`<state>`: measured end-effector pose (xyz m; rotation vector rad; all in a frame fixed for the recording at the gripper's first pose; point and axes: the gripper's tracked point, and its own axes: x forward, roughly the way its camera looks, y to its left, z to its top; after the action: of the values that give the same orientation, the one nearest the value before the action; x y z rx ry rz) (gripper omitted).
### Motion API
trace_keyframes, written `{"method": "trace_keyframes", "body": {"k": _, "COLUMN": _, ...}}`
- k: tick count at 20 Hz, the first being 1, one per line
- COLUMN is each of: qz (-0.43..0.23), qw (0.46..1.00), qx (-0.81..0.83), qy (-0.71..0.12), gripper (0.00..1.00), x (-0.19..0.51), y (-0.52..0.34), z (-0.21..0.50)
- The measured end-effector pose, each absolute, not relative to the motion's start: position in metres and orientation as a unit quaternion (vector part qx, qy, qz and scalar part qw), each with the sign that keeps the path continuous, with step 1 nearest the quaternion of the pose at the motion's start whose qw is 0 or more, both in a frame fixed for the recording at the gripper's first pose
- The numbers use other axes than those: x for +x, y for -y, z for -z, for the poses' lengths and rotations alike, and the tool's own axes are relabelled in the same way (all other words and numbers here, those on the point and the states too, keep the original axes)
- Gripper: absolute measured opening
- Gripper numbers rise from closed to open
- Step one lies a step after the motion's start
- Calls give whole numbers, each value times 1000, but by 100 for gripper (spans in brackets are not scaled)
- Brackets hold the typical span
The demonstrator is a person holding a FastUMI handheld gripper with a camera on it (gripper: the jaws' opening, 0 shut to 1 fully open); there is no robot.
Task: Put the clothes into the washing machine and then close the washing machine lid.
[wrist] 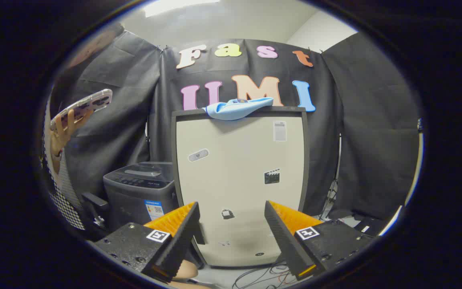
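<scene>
Claw point(231, 228) spread wide, my fingers gripping nothing, facing the beige panel point(241, 184); blue clothes point(237, 108) drape its top edge, washing machine point(140, 190) beside it.

A cloth-walled recording booth, not a home

Black cloth point(359, 120) drapes every side, under a plain white ceiling point(247, 20) at the top of the frame; loose cables point(263, 277) trail over the floor at lower centre; a dark washing machine point(140, 192) stands at lower left beside a stickered cream panel point(239, 180).
</scene>
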<state>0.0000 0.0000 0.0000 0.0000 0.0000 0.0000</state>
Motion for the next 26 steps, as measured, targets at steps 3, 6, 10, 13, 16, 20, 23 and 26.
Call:
{"method": "trace_keyframes", "body": {"k": 3, "qz": 0, "qw": 1000, "qx": 0, "qy": 0, "gripper": 98, "x": 0, "y": 0, "z": 1}}
{"method": "trace_keyframes", "body": {"k": 6, "qz": 0, "qw": 1000, "qx": 0, "qy": 0, "gripper": 98, "x": 0, "y": 0, "z": 0}}
{"method": "trace_keyframes", "body": {"k": 10, "qz": 0, "qw": 1000, "qx": 0, "qy": 0, "gripper": 98, "x": 1, "y": 0, "z": 1}}
{"method": "trace_keyframes", "body": {"k": 13, "qz": 0, "qw": 1000, "qx": 0, "qy": 0, "gripper": 98, "x": 1, "y": 0, "z": 1}}
{"method": "trace_keyframes", "body": {"k": 16, "qz": 0, "qw": 1000, "qx": 0, "qy": 0, "gripper": 98, "x": 1, "y": 0, "z": 1}}
{"method": "trace_keyframes", "body": {"k": 20, "qz": 0, "qw": 1000, "qx": 0, "qy": 0, "gripper": 98, "x": 1, "y": 0, "z": 2}}
{"method": "trace_keyframes", "body": {"k": 23, "qz": 0, "qw": 1000, "qx": 0, "qy": 0, "gripper": 98, "x": 1, "y": 0, "z": 1}}
{"method": "trace_keyframes", "body": {"k": 26, "qz": 17, "qw": 1000, "qx": 0, "qy": 2, "gripper": 98, "x": 0, "y": 6, "z": 0}}
